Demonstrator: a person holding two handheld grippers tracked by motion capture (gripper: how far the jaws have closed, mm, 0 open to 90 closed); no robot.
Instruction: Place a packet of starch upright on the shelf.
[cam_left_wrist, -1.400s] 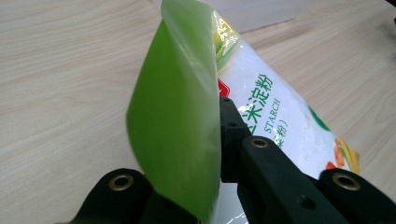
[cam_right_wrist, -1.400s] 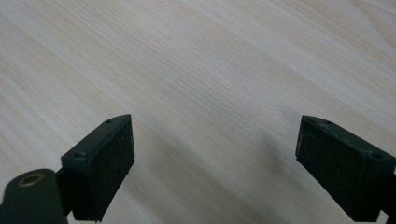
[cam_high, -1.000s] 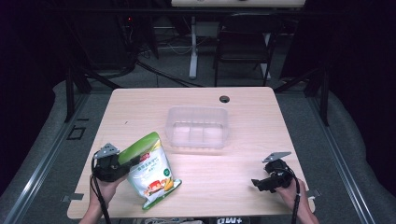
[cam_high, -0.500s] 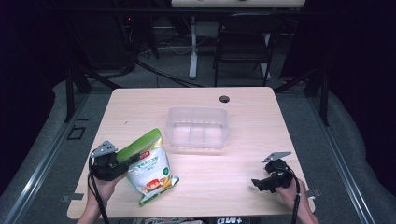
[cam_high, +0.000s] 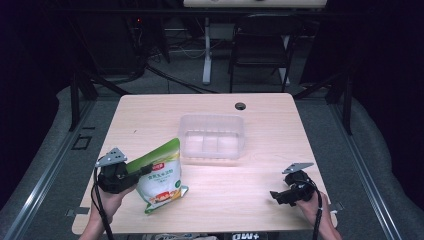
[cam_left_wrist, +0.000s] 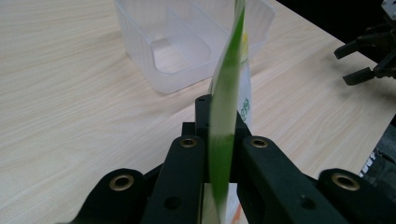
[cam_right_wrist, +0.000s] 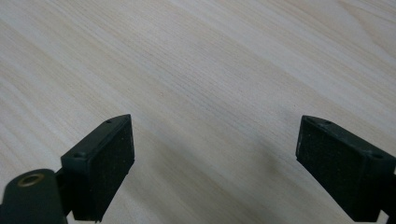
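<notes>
The left gripper (cam_high: 134, 172) is pinching the green top seam of the snack bag (cam_high: 159, 176), which is tilting over the table's (cam_high: 150, 115) near-left part with its bottom corner touching or just above the wood, and that thin-edge grip is risking the bag swinging or slipping if it is carried fast. The clear plastic bin (cam_high: 212, 137) is sitting just beyond, its near wall ready to catch the dangling bag, while the right gripper (cam_high: 280, 195) is resting wide and empty, well apart at the near-right
</notes>
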